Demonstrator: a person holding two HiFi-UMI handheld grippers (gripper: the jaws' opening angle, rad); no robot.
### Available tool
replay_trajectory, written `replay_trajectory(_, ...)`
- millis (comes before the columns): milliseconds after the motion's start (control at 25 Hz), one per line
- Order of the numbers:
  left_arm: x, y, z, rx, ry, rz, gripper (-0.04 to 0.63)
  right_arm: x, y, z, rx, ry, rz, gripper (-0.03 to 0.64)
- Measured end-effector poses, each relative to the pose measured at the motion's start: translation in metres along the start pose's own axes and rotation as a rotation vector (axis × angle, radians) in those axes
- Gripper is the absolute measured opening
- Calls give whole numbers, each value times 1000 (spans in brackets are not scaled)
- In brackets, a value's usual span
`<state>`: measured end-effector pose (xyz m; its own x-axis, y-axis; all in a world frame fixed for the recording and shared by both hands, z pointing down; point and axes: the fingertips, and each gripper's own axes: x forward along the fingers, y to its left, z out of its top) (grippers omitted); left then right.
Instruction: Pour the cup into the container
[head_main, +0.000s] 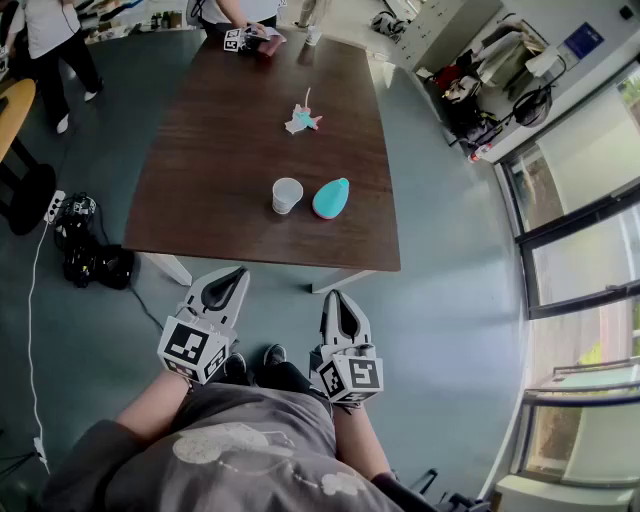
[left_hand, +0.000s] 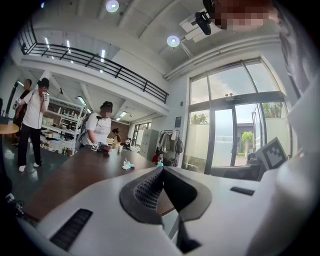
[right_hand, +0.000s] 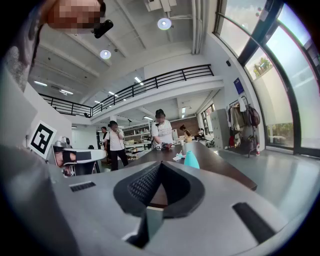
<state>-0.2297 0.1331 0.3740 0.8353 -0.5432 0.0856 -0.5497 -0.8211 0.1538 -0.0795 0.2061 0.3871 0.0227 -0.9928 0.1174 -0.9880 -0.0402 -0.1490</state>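
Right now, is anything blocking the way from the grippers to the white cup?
Nothing visible. The cup stands near the table edge, beside the teal container; the left gripper and right gripper, both shut, hang short of the table.

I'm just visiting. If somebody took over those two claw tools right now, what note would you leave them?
Left gripper: shut, empty, short of the table.
Right gripper: shut, empty, also short of the table.
White cup: upright near the table's near edge, with the teal container just to its right.
Done: nothing yet.
Left: grasp the cup and pour it into the container.
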Motion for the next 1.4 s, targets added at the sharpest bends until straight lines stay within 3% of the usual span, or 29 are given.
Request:
replay_trajectory(400,31,13,-1,-3,-18,65,8,40,-41,10,-12,-30,28,-14)
replay_trajectory(560,60,18,-1,-8,-33,70,8,74,-66,14,-10,-23,61,-14)
replay_trajectory(800,113,35,-3,18,-19,151,8,124,-107,24,-36,-23,116,-14)
replay_trajectory(1000,155,38,-8,29,-22,158,8,159,-146,28,-57,-17,144,-14)
replay_trajectory(1240,176,52,-13,28,-8,268,8,187,-162,14,-87,41,245,-12)
replay_trajectory(1400,187,64,-21,38,14,332,8,207,-166,-3,-82,85,319,50)
